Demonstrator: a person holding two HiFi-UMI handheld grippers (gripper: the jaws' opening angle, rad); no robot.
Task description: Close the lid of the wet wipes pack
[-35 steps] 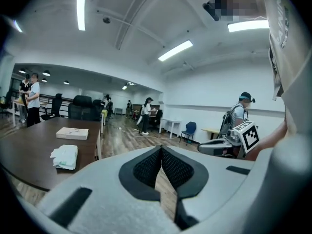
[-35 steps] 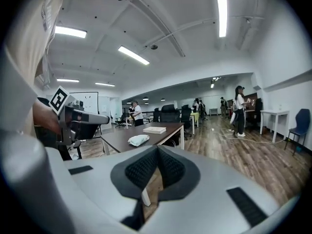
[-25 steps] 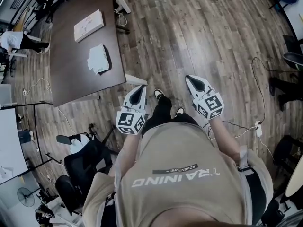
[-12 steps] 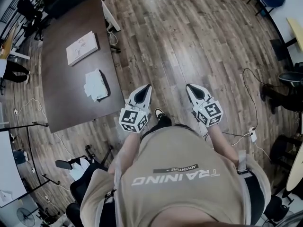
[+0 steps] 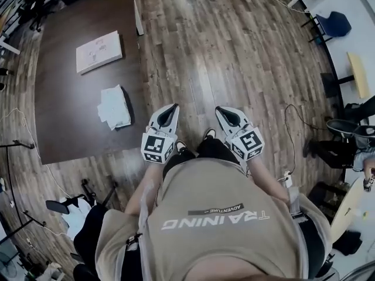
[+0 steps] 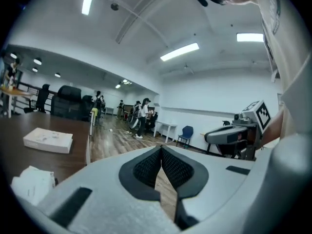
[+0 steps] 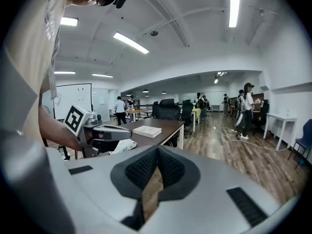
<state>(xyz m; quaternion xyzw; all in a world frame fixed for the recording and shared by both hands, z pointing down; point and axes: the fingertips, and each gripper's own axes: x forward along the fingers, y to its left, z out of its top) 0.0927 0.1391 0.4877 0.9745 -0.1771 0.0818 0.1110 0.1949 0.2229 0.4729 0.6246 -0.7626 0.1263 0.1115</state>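
The left gripper (image 5: 171, 108) and right gripper (image 5: 220, 110) are held side by side over the wooden floor (image 5: 234, 40), each with its jaws closed tip to tip on nothing. The wet wipes pack (image 5: 114, 107) lies on the dark surface (image 5: 64, 127) to the left, near 1 flat white box (image 5: 98, 51) and well apart from both grippers.

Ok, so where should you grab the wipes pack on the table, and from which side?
Probably from above, pinching across its narrower width. The wipes pack lies flat on the table and looks soft and crumpled, so a sideways grab would likely just push it along. The left gripper, shut and empty, is the nearer one. The lid is too small to make out here.
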